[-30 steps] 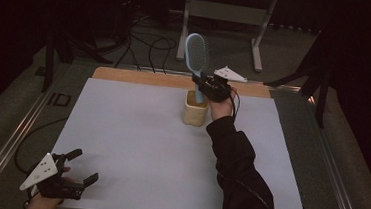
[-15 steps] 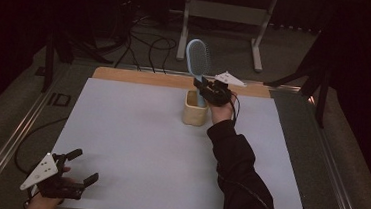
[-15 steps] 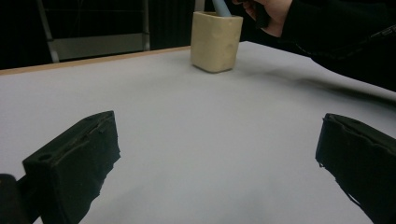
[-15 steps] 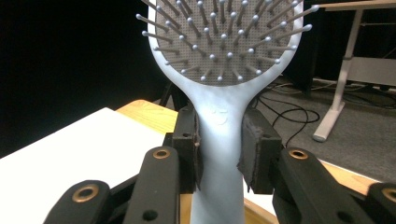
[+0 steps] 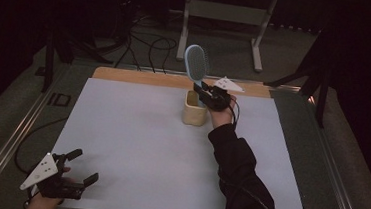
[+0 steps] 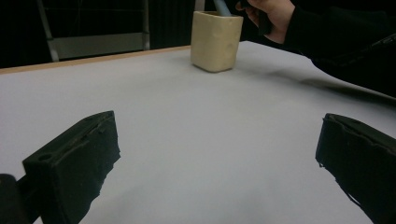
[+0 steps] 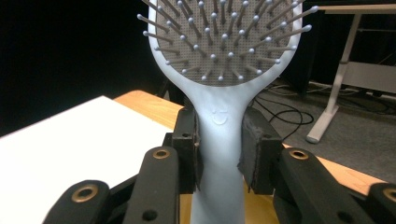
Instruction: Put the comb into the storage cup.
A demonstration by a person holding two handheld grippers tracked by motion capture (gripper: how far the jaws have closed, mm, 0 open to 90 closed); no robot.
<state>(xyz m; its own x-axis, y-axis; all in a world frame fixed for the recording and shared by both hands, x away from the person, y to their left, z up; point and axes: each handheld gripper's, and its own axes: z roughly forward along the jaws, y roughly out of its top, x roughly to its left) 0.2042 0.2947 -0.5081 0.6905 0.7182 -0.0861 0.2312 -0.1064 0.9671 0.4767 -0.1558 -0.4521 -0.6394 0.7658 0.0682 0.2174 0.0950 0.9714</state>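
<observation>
A light blue hairbrush (image 5: 196, 63) stands upright, its handle reaching down into a cream cup (image 5: 194, 109) at the back middle of the white mat. My right gripper (image 5: 204, 93) is shut on the brush's neck, just above the cup's rim. In the right gripper view the two pads press the neck of the hairbrush (image 7: 220, 135) from both sides, bristles facing the camera. My left gripper (image 5: 79, 166) rests open at the mat's near left corner, nothing between its jaws. From the left gripper view the cup (image 6: 215, 40) stands far ahead.
The white mat (image 5: 135, 145) covers a wooden table whose bare strip (image 5: 135, 76) shows at the back. Beyond the table lie cables (image 5: 148, 46) on the floor and a white stand's legs (image 5: 258, 50). A metal rail (image 5: 15, 136) runs along the table's left side.
The brush has swung slightly rightward and more upright over the cup, with the right gripper holding it. The left gripper has stayed in place.
</observation>
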